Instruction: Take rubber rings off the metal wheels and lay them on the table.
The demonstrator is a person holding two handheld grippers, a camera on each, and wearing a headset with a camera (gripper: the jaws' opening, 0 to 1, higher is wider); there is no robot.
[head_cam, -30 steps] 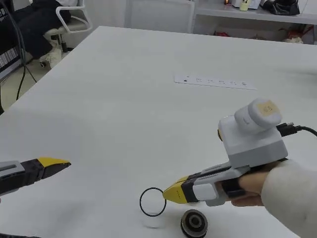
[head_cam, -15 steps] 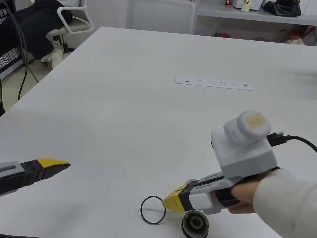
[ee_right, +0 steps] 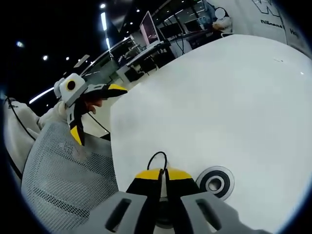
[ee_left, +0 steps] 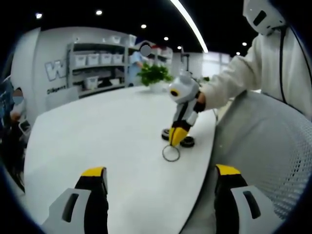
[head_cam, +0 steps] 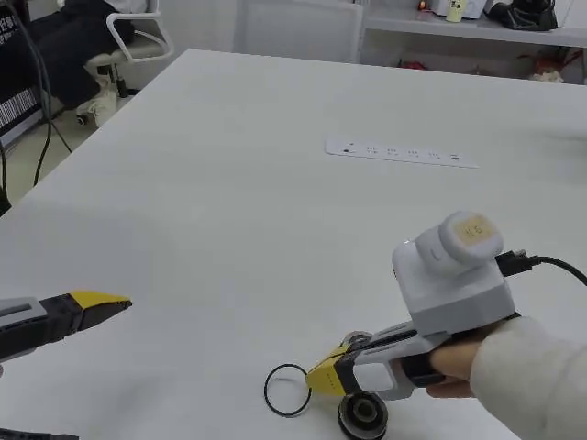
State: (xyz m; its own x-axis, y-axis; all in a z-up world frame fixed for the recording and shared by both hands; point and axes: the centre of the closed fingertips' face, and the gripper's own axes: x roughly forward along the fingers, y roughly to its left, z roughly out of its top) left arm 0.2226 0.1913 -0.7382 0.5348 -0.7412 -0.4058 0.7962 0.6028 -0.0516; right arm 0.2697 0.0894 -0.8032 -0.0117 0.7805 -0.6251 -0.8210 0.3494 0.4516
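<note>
Head view: the right gripper, held by a hand in a white sleeve, lay low over the near edge of the white table, its yellow-tipped jaws pressed together on the rim of a thin black rubber ring. The ring hung off the tips to their left, free of any wheel; whether its lower edge touched the table cannot be told. One metal wheel stood on the table just beside the jaws on the near side, and a second wheel was partly hidden behind the gripper. The left gripper hovered well apart at the left edge. A power strip lay farther back on the table. Left gripper view: the left gripper had its jaws wide apart, holding nothing, and pointed across the table toward the right gripper, the ring and both wheels. Right gripper view: the closed jaws pinched the ring, with one wheel just to the right and a mesh chair to the left.
</note>
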